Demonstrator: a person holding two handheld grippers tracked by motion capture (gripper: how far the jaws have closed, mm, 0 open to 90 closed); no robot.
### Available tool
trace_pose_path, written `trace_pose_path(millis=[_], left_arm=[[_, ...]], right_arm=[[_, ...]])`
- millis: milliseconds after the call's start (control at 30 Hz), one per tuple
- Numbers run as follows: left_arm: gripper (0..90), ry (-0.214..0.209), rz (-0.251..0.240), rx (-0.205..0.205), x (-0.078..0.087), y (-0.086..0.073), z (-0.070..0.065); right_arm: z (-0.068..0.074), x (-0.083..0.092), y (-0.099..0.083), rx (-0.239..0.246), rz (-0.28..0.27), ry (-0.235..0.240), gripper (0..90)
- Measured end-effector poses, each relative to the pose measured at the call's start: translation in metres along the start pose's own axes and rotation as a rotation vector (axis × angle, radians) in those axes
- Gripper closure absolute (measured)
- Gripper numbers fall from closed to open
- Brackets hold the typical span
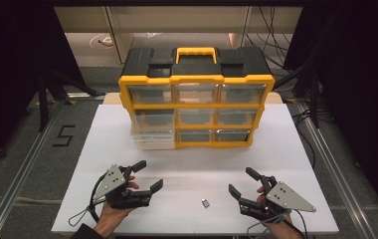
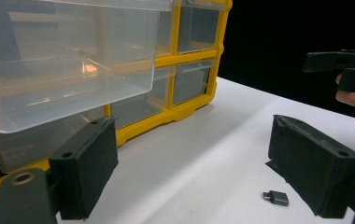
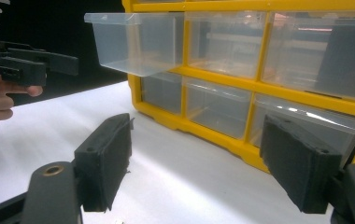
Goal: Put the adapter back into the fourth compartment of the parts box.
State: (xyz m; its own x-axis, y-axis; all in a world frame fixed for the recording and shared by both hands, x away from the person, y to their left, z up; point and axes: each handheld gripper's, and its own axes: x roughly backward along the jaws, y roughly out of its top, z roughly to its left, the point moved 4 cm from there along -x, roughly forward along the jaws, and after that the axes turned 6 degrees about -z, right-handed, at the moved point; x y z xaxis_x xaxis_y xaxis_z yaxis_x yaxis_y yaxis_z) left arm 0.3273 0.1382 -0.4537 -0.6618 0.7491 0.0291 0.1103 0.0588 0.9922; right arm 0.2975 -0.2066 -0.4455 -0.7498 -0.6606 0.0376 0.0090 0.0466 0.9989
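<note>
- Both tongs sit at the near edge of the bench: left tongs point(image 1: 147, 175) near the near-left corner, right tongs point(image 1: 240, 180) toward the near-right. Each has its jaws spread wide with nothing between them.
- Small dark adapter point(image 1: 205, 202) lies flat on the bench near the near edge, between the two tongs, touching neither. In the left gripper view it sits just beside that gripper's far jaw point(image 2: 276, 198).
- Yellow drawer organiser point(image 1: 195, 79) stands upright at the far edge of the bench, fronts facing the person.
- One clear drawer point(image 1: 152, 140), bottom-left column, is pulled out toward the near edge; the other drawers look shut. It looks empty point(image 2: 68, 88), as far as the clear walls show.
- Judgement: drawer opening looks done, pick not started.
- Left, likely: grab the adapter, carry it to the open drawer, drop it in, push the drawer shut.
- Risk: part is small and flat, so easy to miss or flick away.
</note>
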Motion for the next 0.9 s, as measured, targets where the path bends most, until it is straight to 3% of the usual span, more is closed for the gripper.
trace_pose_path(millis=[900], left_arm=[[15.3,-0.015,0.026,0.000,-0.0024,0.0010,-0.0028]], right_arm=[[-0.0008,0.0000,0.0003,0.001,-0.004,-0.004,26.1]])
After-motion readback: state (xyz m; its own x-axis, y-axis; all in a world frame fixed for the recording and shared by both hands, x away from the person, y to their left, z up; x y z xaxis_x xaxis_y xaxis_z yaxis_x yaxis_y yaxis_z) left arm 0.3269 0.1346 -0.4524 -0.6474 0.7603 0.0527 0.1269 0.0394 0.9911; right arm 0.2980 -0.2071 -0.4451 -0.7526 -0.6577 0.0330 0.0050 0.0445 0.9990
